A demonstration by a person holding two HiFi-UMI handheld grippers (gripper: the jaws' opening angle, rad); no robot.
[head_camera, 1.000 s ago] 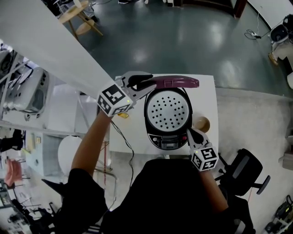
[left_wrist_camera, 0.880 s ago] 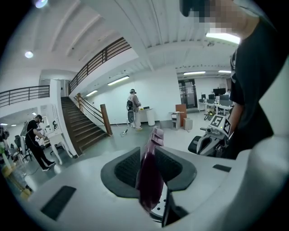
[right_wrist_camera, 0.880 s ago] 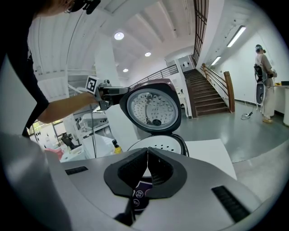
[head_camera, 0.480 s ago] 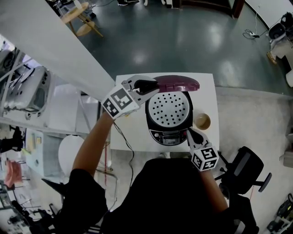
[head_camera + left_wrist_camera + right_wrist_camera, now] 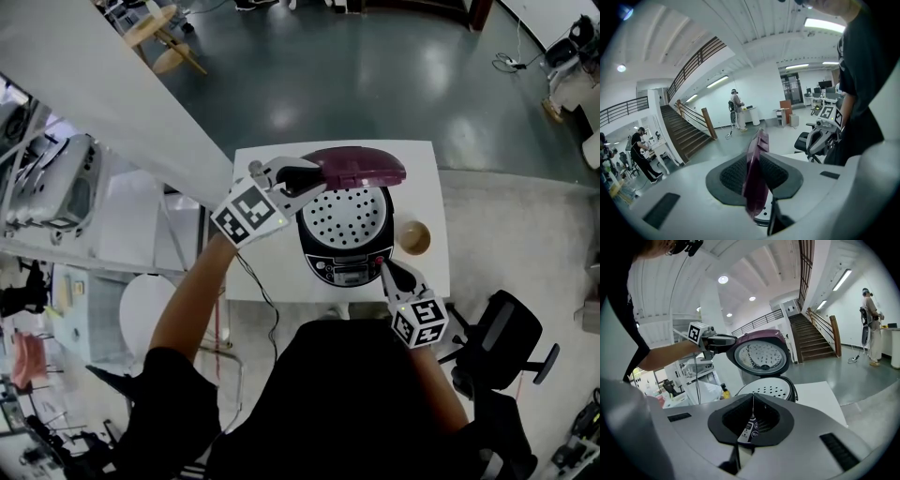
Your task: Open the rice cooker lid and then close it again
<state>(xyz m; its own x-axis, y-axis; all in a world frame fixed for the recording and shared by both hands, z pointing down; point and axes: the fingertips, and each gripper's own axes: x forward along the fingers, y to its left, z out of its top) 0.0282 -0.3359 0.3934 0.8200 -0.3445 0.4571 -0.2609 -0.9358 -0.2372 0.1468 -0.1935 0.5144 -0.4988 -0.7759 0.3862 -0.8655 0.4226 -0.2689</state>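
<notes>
A black rice cooker (image 5: 347, 246) stands on the white table (image 5: 272, 272), with a perforated white tray over its pot (image 5: 771, 390). Its maroon lid (image 5: 358, 168) is raised and leans forward over the pot. My left gripper (image 5: 307, 176) is shut on the lid's left edge; in the left gripper view the maroon lid rim (image 5: 754, 180) is pinched between the pads. The right gripper view shows the lid's silver inner plate (image 5: 760, 354). My right gripper (image 5: 384, 269) is shut and empty by the cooker's front right corner, its tips (image 5: 752, 404) before the control panel (image 5: 749, 426).
A brown bowl (image 5: 413, 237) sits on the table right of the cooker. A power cable (image 5: 251, 277) runs off the table's left front. A black office chair (image 5: 506, 339) stands to my right. A yellow-capped bottle (image 5: 724, 391) is left of the cooker.
The left gripper has moved a little toward the cooker with the lid, which now tips further forward over the pot. The right gripper has shifted slightly and stayed shut.
</notes>
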